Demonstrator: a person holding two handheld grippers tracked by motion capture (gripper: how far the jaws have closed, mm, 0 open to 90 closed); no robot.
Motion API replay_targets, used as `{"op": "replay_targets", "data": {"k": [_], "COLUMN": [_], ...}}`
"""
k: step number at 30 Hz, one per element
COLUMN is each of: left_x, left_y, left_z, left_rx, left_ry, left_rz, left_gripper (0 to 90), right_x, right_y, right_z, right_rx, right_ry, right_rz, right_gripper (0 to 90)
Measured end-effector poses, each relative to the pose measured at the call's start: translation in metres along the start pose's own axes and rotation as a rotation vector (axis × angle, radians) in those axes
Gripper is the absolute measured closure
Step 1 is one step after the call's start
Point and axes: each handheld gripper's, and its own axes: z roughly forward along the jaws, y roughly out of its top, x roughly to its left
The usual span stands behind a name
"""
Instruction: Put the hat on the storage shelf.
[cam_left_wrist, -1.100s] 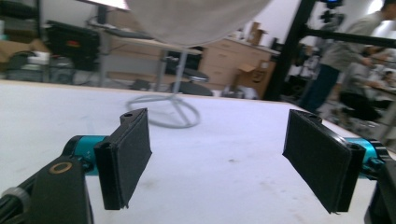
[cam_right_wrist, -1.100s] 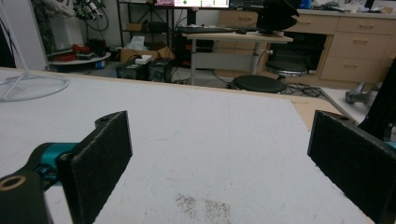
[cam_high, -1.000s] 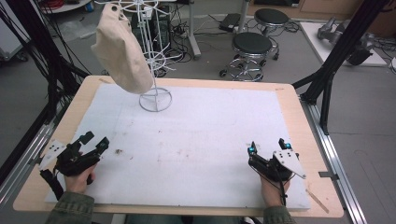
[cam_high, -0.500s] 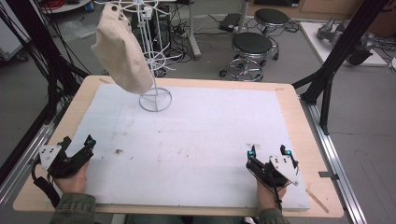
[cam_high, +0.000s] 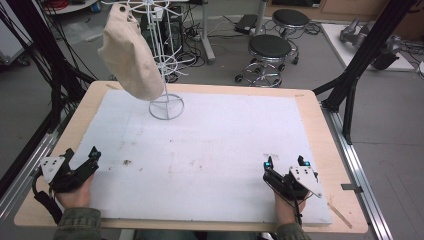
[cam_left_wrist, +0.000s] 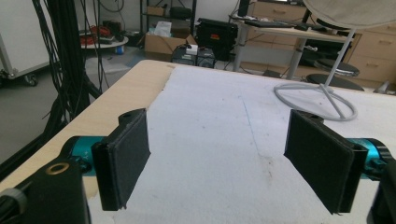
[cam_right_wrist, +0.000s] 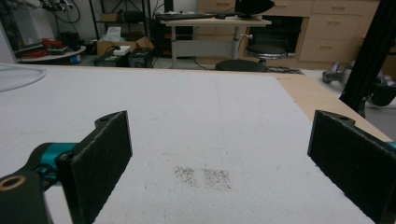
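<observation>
Two grippers are resting low in the high view, one at each bottom corner of a wooden table (cam_high: 320, 115) that is carrying a white foam board (cam_high: 210, 145). At the lower left of the frame, the left gripper (cam_high: 80, 159) is sitting in the person's left hand (cam_high: 75, 192) over the board's left edge, its jaws spread apart and gripping nothing. At the lower right, the right gripper (cam_high: 286, 164) is sitting in the right hand (cam_high: 286, 207) near the board's front edge, its jaws likewise parted and empty. In the upper left of the frame, a white wire stand (cam_high: 165, 75) is standing with its round base on the far left part of the board, and a beige cap (cam_high: 130, 52) is hanging on it, tilted toward the left. Two black stools (cam_high: 270, 50) are standing on the floor beyond the table at upper centre.

In the left gripper view, the two black pads (cam_left_wrist: 123, 156) are standing wide apart, with bare foam board showing between them. The stand's ring base (cam_left_wrist: 315, 100) is lying on the board at the right of the frame, and the cap's rim (cam_left_wrist: 350, 14) is showing at the upper right corner.

In the right gripper view, the pads (cam_right_wrist: 95, 163) are again spread wide and holding nothing. A patch of dark specks (cam_right_wrist: 201, 176) is lying on the board between them, at lower centre.
</observation>
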Motion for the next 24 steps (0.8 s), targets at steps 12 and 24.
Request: {"op": "replay_targets", "data": {"k": [12, 24], "left_x": [-0.0023, 0.0005], "left_y": [-0.0008, -0.0019], "left_z": [-0.0003, -0.0045], "left_rx": [0.004, 0.009], "left_ry": [-0.015, -0.029], "left_rz": [0.013, 0.010], "left_gripper": [22.1, 22.2], "right_x": [-0.0013, 0.0008], "right_y": [0.0002, 0.0007], "right_z": [0.0014, 0.0052], "right_rx": [0.007, 0.016], "right_ry": [0.010, 0.030], "right_rz": [0.016, 0.018], "right_gripper": [5.3, 5.3]}}
